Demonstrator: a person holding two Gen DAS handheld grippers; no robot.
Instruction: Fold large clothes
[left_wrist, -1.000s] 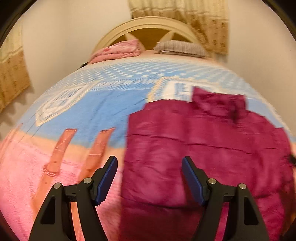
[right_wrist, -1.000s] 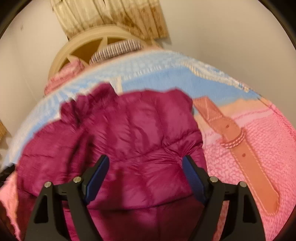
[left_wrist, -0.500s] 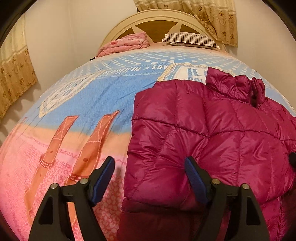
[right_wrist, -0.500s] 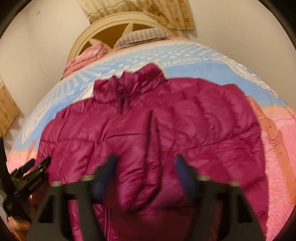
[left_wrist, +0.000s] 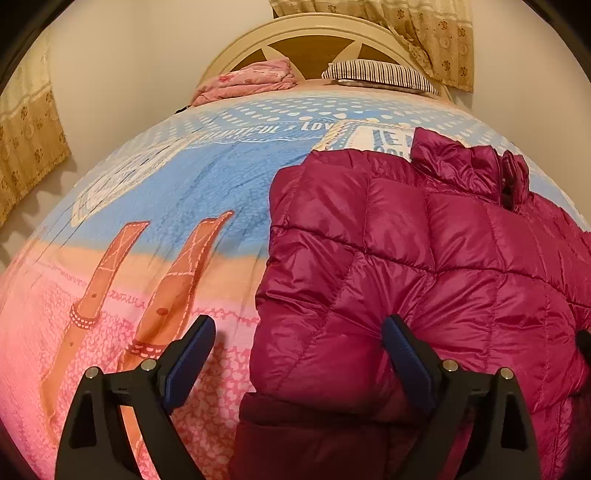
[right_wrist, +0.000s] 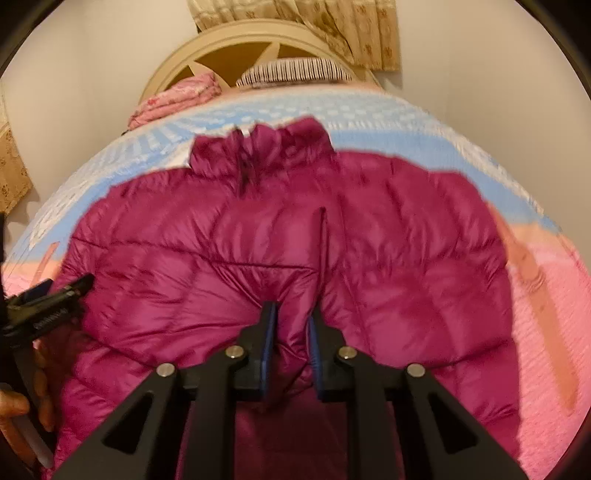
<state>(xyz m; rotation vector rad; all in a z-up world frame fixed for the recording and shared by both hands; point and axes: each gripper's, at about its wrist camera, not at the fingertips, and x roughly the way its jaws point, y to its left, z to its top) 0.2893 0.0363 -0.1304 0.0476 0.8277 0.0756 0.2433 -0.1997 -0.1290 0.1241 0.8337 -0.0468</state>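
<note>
A magenta quilted puffer jacket (left_wrist: 424, 266) lies on the bed, collar toward the headboard, sleeves folded in over the body. My left gripper (left_wrist: 299, 354) is open at the jacket's left folded edge; its right finger rests on the fabric, its left finger over the bedspread. In the right wrist view the jacket (right_wrist: 406, 258) fills the middle. My right gripper (right_wrist: 291, 314) is shut on a pinch of jacket fabric at the centre where the folded sleeves meet. The left gripper (right_wrist: 59, 291) shows at the jacket's left edge.
The bed has a blue and pink printed bedspread (left_wrist: 166, 206). A folded pink blanket (left_wrist: 251, 79) and a striped pillow (left_wrist: 380, 75) lie by the cream headboard (left_wrist: 314, 37). Curtains (left_wrist: 424, 33) hang behind; walls stand on both sides.
My right gripper moved from the jacket's right side to its centre and closed on the fabric. My left gripper came closer to the jacket's left edge and stayed open.
</note>
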